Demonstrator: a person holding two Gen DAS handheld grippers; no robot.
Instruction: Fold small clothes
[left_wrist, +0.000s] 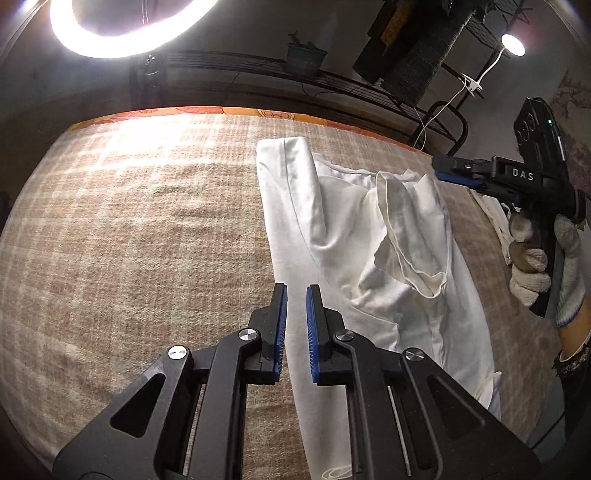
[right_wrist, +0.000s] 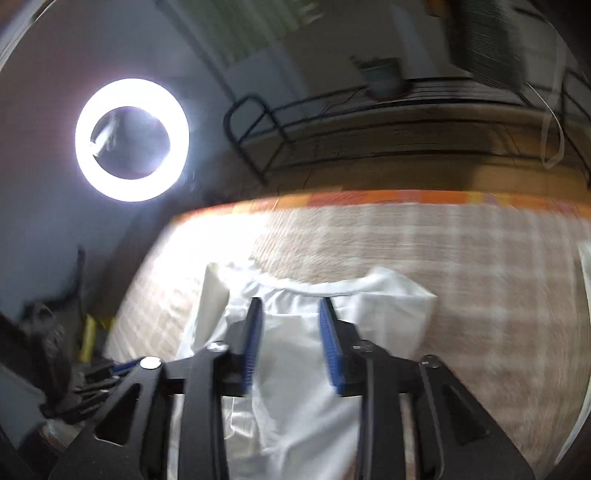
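Fingers blurred, white garment cropped

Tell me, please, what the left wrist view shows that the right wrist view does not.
Only the left wrist view shows the gloved right hand holding the right tongs above the white garment, and a small lamp. Only the right wrist view shows the whole ring light and the right tongs open, seen from behind. Both show the garment on the checked cloth and a potted plant.

left wrist view: low, close over white garment, facing 12 o'clock. right wrist view: higher, blurred; shares garment, ring light.
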